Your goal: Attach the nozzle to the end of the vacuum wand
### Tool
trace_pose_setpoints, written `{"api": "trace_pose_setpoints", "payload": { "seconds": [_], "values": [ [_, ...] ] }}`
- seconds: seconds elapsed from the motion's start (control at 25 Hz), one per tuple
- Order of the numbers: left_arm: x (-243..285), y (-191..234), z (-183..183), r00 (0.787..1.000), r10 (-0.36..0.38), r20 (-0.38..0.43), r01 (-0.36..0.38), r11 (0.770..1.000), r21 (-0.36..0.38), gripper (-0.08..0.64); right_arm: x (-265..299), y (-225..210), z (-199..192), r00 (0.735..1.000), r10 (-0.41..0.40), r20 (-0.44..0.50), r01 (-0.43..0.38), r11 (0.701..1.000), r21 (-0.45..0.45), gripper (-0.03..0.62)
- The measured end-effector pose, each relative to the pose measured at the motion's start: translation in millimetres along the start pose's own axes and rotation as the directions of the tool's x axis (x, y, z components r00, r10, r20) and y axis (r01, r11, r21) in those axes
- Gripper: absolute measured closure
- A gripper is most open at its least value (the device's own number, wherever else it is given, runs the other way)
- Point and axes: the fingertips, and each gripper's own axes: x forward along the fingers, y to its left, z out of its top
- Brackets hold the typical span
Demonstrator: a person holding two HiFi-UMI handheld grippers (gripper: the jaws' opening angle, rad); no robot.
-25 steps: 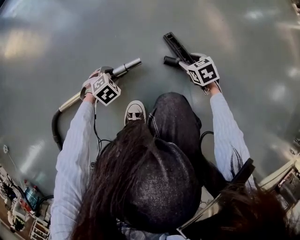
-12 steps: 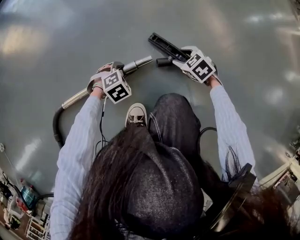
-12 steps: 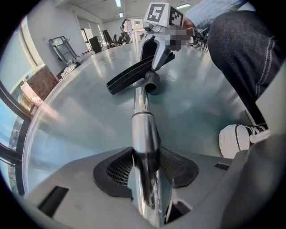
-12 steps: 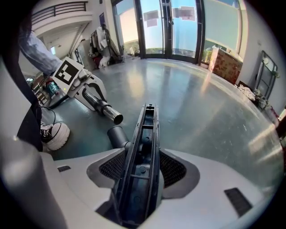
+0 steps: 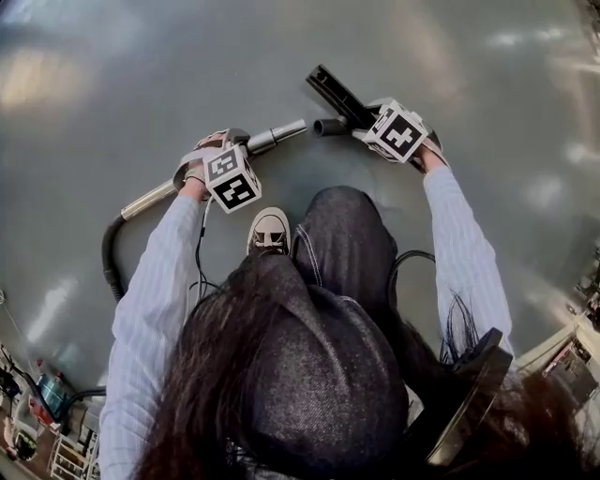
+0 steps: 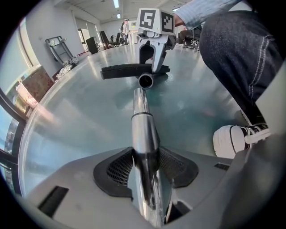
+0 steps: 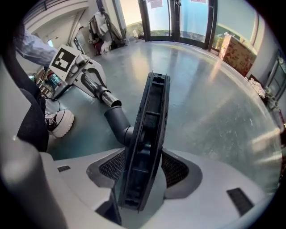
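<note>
Nozzle (image 7: 151,120), pinched in the right gripper (image 7: 143,174), lines up near the tip of the wand (image 6: 142,125) clamped in the left gripper (image 6: 145,166), the two not yet joined.

place: large open hall, workshop or lab type, not a home.
evidence, placed by the floor:
- floor (image 5: 112,56): wide, glossy, grey, seamless
- glass doors (image 7: 178,18): tall, dark-framed, along the floor's far edge
- carton (image 7: 237,53): at the floor's edge
- metal trolley (image 6: 60,49): parked at the floor's edge by a wall
- strip lights (image 6: 116,3): above the floor
- cluttered shelves (image 5: 47,422): at the floor's near corner
</note>
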Motion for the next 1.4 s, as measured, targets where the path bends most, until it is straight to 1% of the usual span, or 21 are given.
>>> {"api": "trace_pose_setpoints", "payload": {
  "seconds": [0.08, 0.28, 0.4, 0.48, 0.64, 0.72, 0.8, 0.88, 0.96, 1.04, 1.12, 1.2, 1.24, 1.28, 1.36, 1.4],
  "values": [
    [2, -2, -2, 1.000, -0.001, -0.002, 0.001, 1.000, 0.009, 0.376, 6, 1, 0, 1.000, -0.027, -0.001, 0.027, 1.000, 0.004, 0.353],
    [6, -2, -6, 1.000, -0.003, -0.004, 0.003, 1.000, 0.011, 0.376, 20, -3, -1, 0.986, -0.168, -0.015, 0.166, 0.983, -0.075, 0.351],
    [6, -8, -5, 1.000, -0.004, 0.003, 0.004, 0.999, 0.033, 0.376, 18, -4, -1, 0.976, -0.212, -0.050, 0.208, 0.976, -0.061, 0.350],
    [4, -13, -1, 1.000, -0.010, 0.014, 0.010, 0.999, 0.040, 0.376, 15, -5, 1, 0.971, -0.233, -0.048, 0.229, 0.971, -0.063, 0.350],
    [0, -14, 4, 1.000, -0.004, 0.028, 0.003, 0.999, 0.048, 0.376, 13, 0, 6, 0.974, -0.226, -0.026, 0.222, 0.970, -0.098, 0.351],
    [-3, -11, 6, 0.999, 0.001, 0.034, -0.002, 0.999, 0.053, 0.376, 11, 1, 10, 0.971, -0.236, -0.020, 0.232, 0.965, -0.121, 0.351],
    [-6, -8, 10, 0.999, 0.016, 0.038, -0.018, 0.997, 0.071, 0.390, 8, -1, 14, 0.967, -0.256, -0.013, 0.253, 0.961, -0.110, 0.351],
    [-9, -4, 12, 0.999, 0.030, 0.031, -0.033, 0.994, 0.106, 0.396, 7, -3, 19, 0.966, -0.260, -0.005, 0.259, 0.962, -0.087, 0.351],
    [-8, -4, 13, 0.999, 0.024, 0.026, -0.027, 0.993, 0.118, 0.400, 8, -4, 22, 0.965, -0.262, -0.008, 0.260, 0.961, -0.095, 0.351],
    [-8, -4, 12, 1.000, 0.011, 0.027, -0.013, 0.996, 0.090, 0.399, 10, -4, 24, 0.961, -0.274, -0.026, 0.269, 0.955, -0.123, 0.351],
    [-9, -2, 10, 1.000, 0.013, 0.020, -0.013, 0.999, 0.036, 0.399, 10, -4, 28, 0.957, -0.287, -0.044, 0.279, 0.950, -0.142, 0.351],
    [-7, 1, 7, 1.000, 0.028, -0.003, -0.028, 1.000, -0.008, 0.396, 10, -5, 30, 0.954, -0.293, -0.057, 0.284, 0.949, -0.137, 0.351],
    [-4, 1, 5, 0.999, 0.036, -0.022, -0.037, 0.999, -0.012, 0.396, 11, -5, 30, 0.954, -0.293, -0.061, 0.284, 0.950, -0.126, 0.351],
    [0, 0, 1, 0.998, 0.045, -0.047, -0.045, 0.999, 0.000, 0.396, 12, -5, 29, 0.954, -0.292, -0.063, 0.284, 0.953, -0.110, 0.351],
    [7, -3, -10, 0.993, 0.064, -0.102, -0.060, 0.997, 0.048, 0.396, 14, -4, 28, 0.956, -0.287, -0.060, 0.282, 0.956, -0.077, 0.351],
    [9, -4, -14, 0.991, 0.074, -0.116, -0.068, 0.996, 0.062, 0.396, 15, -4, 29, 0.956, -0.286, -0.057, 0.282, 0.957, -0.069, 0.351]
  ]
}}
